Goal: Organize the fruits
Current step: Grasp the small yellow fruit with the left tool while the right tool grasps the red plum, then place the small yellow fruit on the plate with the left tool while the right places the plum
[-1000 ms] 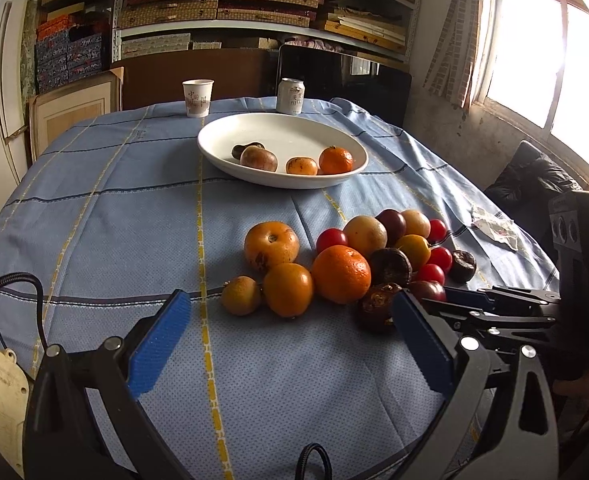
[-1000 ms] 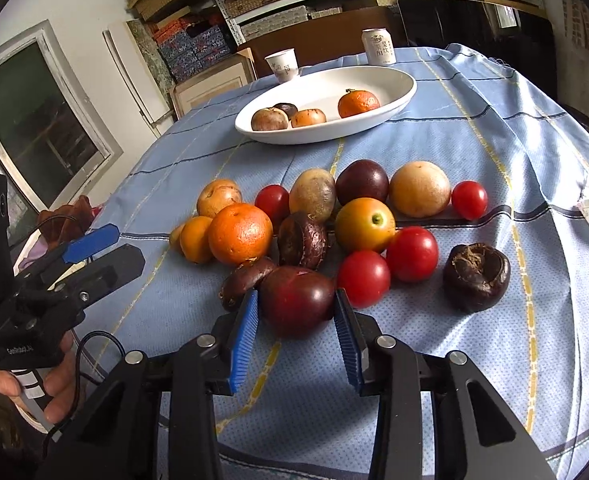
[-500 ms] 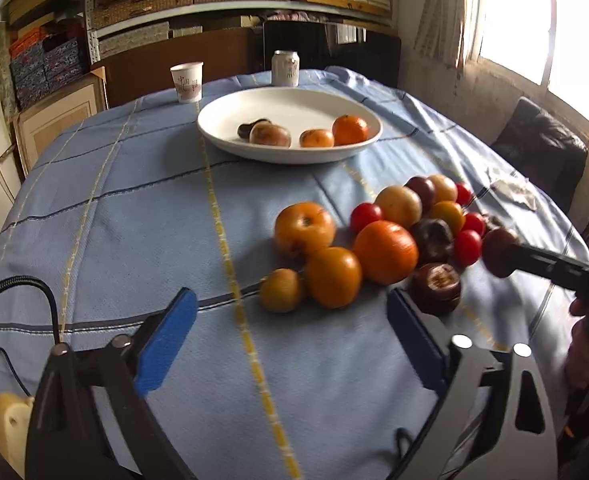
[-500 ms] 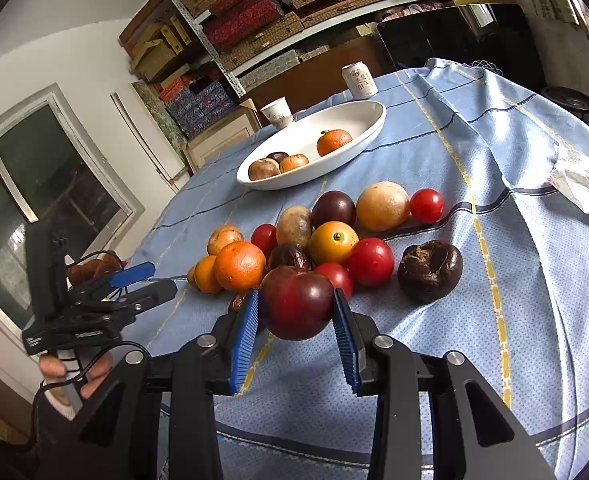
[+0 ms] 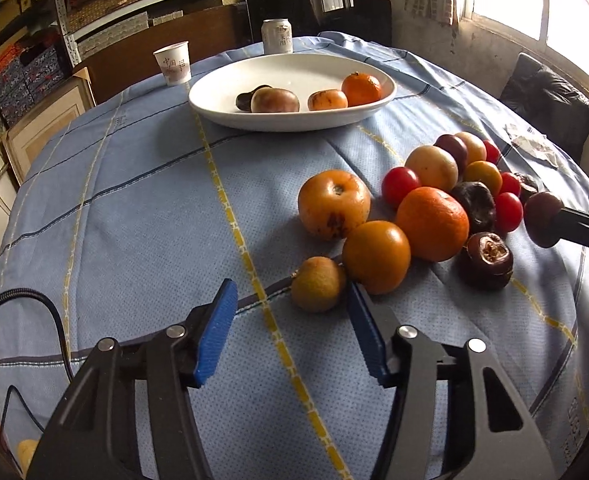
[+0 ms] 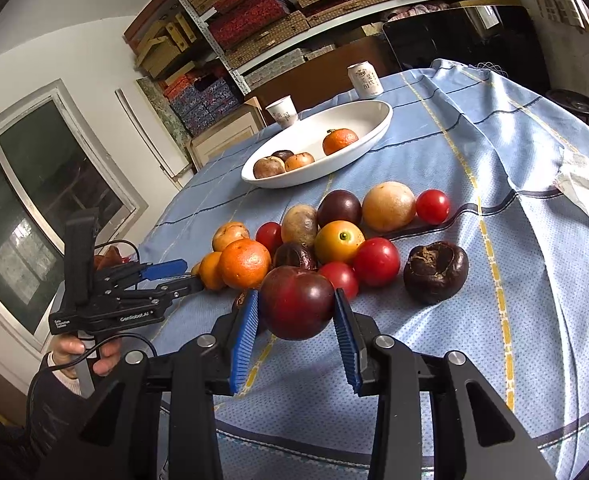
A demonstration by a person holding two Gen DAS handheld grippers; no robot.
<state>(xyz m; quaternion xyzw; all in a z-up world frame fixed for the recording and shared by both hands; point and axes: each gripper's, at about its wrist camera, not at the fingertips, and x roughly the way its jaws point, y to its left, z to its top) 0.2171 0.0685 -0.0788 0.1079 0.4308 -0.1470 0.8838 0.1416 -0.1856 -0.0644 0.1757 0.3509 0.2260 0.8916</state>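
Right gripper [image 6: 294, 324] jaws clamped on dark red plum [image 6: 296, 304], lifted just off the pile, likely bound for white plate [image 5: 214, 112]. Left gripper [image 5: 290, 320] jaws closing around small brown fruit [image 5: 317, 284] at pile's near edge; contact unclear.

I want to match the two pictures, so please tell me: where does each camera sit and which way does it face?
Left wrist: on the left claw, looking down over its closing blue pads at a small brownish fruit between them, white dish beyond.
Right wrist: on the right claw, which grips a dark red fruit; a hand holding the left claw shows at left.
Shared: dish, can, paper cup, fruit pile.
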